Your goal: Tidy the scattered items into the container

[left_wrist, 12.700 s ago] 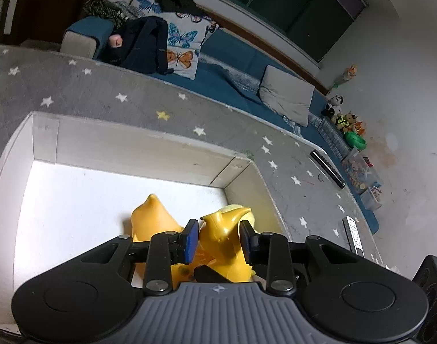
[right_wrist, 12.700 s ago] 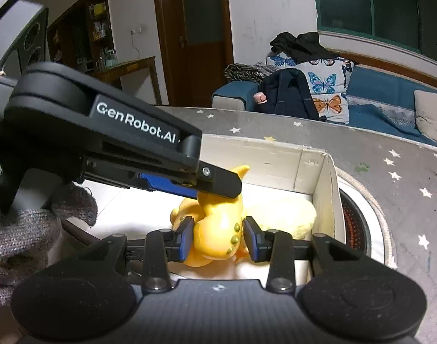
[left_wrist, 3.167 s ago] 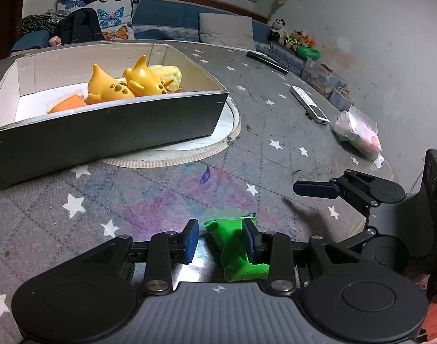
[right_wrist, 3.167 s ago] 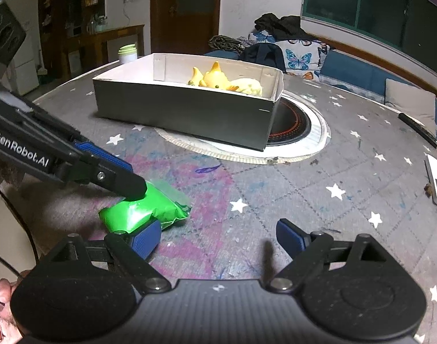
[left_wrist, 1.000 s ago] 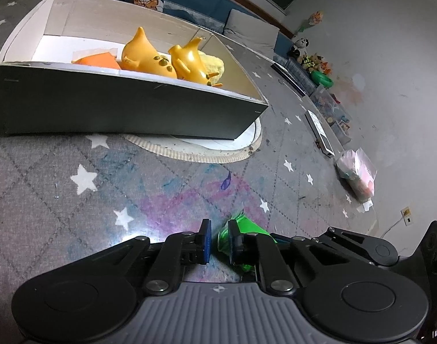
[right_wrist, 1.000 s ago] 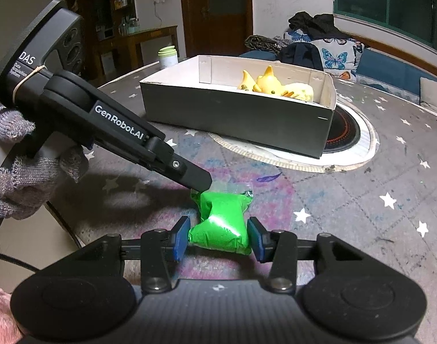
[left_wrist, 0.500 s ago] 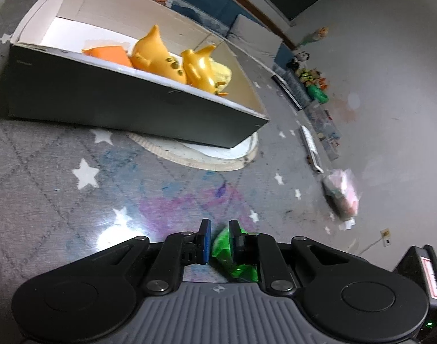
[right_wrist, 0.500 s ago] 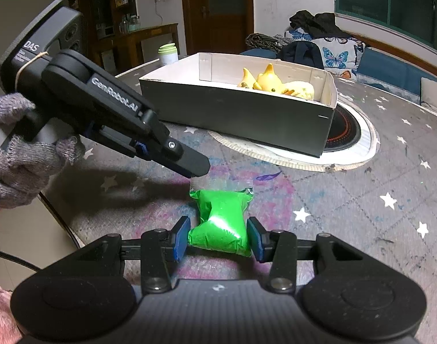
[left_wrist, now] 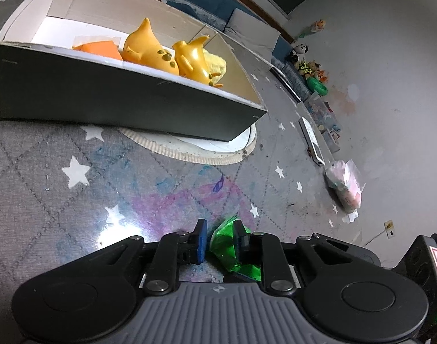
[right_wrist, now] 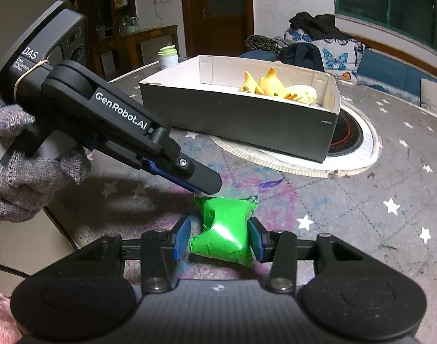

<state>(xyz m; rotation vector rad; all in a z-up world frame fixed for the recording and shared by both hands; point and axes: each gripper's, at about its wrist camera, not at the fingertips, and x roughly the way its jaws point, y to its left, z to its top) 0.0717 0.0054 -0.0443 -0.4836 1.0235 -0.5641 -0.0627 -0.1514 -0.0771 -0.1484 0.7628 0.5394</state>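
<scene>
A green plastic pouch [right_wrist: 225, 229] is held above the grey star-patterned table. My right gripper [right_wrist: 218, 239] is shut on the pouch's middle. My left gripper [left_wrist: 219, 243] has its jaws a little apart around the pouch's clear sealed top edge [left_wrist: 222, 242]; in the right wrist view its fingertip [right_wrist: 207, 182] sits at that edge. The container, a dark cardboard box [left_wrist: 126, 103] with a white inside, stands beyond, and also shows in the right wrist view [right_wrist: 247, 120]. It holds two yellow duck toys [left_wrist: 172, 57], an orange item [left_wrist: 99, 48] and a pale yellow plush [right_wrist: 303, 93].
The box rests on a round white mat [right_wrist: 359, 149] with a dark burner ring. A remote [left_wrist: 311, 140], a black stick [left_wrist: 284, 84] and a pink-white bag [left_wrist: 344, 185] lie on the table's right side. A white jar [right_wrist: 168, 57] stands behind the box.
My left gripper's jaws have spread slightly around the pouch's top edge. My right gripper keeps its hold on the pouch, which has lifted a little.
</scene>
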